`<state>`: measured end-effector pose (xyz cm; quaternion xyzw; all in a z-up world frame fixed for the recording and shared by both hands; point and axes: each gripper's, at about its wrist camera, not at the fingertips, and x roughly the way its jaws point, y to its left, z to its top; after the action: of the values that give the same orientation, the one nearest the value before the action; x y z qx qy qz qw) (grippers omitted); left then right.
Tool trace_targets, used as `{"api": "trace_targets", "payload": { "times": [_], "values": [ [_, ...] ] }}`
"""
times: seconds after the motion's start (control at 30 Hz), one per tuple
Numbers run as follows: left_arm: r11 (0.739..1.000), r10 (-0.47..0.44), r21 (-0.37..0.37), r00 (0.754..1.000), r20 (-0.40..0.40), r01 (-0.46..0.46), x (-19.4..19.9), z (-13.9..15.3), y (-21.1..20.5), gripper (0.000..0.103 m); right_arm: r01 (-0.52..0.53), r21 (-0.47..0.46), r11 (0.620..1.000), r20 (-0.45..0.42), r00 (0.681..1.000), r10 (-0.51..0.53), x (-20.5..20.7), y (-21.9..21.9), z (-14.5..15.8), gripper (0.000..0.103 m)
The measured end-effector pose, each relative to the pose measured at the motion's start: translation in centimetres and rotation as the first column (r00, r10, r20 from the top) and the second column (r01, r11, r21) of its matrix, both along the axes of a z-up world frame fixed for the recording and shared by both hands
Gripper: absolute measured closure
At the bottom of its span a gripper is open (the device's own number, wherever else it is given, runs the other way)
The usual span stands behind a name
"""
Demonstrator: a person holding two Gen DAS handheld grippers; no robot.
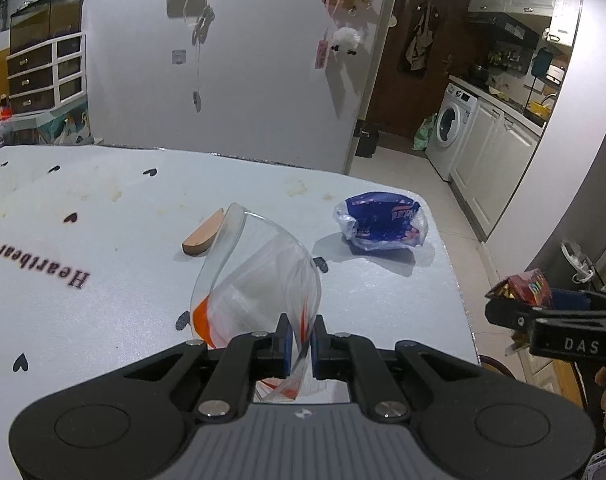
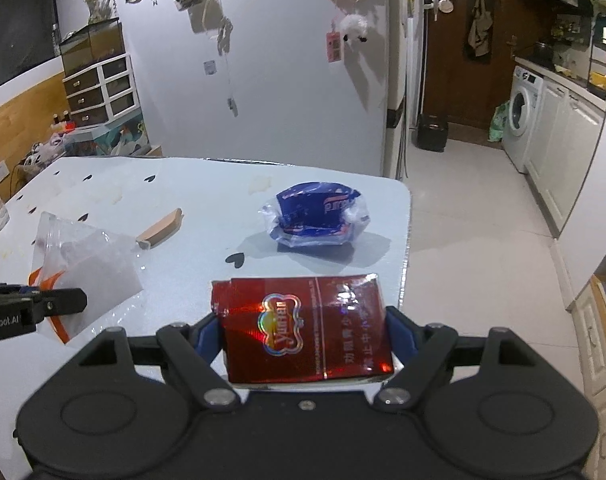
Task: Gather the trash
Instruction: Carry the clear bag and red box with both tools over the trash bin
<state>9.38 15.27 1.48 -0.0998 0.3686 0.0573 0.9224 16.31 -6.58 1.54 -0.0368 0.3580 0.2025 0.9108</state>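
My left gripper (image 1: pixel 301 336) is shut on a clear plastic bag (image 1: pixel 259 276) with orange print, held up above the table (image 1: pixel 103 280). In the right wrist view the same clear bag (image 2: pixel 91 272) hangs at the left from the left gripper (image 2: pixel 79 300). My right gripper (image 2: pixel 303 328) is shut on a red cigarette pack (image 2: pixel 307 328), its pads pressing both sides. That red pack (image 1: pixel 523 286) also shows at the right edge of the left wrist view, beyond the table's edge. A crumpled blue and clear wrapper (image 1: pixel 379 220) (image 2: pixel 317 216) lies near the table's far right corner.
A small wooden piece (image 1: pixel 203 236) (image 2: pixel 161 228) lies on the light tablecloth with black hearts. The table's right edge (image 2: pixel 405 264) drops to a tiled floor (image 2: pixel 483 240). A washing machine (image 2: pixel 521 124) and white cabinets (image 2: pixel 563 152) stand at the far right.
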Motion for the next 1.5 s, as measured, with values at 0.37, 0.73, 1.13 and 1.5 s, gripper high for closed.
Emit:
{"api": "trace_targets", "payload": {
  "times": [0.37,0.73,1.13,1.5],
  "values": [
    [0.998,-0.041,0.039,0.999,0.027,0.040,0.2,1.8,-3.9,0.094,0.056,0.009,0.998,0.030,0.998,-0.056,-1.2,-4.1,1.6,0.022],
    [0.993,-0.111,0.034,0.994,0.013,0.111,2.6,1.5,-11.2,0.094,0.100,0.005,0.995,0.015,0.995,-0.100,-0.2,-10.7,1.3,0.022],
    [0.980,-0.201,-0.003,0.979,-0.030,0.201,6.3,-0.6,-19.8,0.094,0.179,-0.022,0.984,-0.035,0.983,-0.179,1.8,-20.0,-0.8,0.022],
    [0.965,-0.259,-0.068,0.957,-0.128,0.252,9.3,-5.5,-28.1,0.094,0.224,-0.074,0.972,-0.105,0.967,-0.231,4.2,-28.3,-4.6,0.022]
  ]
}}
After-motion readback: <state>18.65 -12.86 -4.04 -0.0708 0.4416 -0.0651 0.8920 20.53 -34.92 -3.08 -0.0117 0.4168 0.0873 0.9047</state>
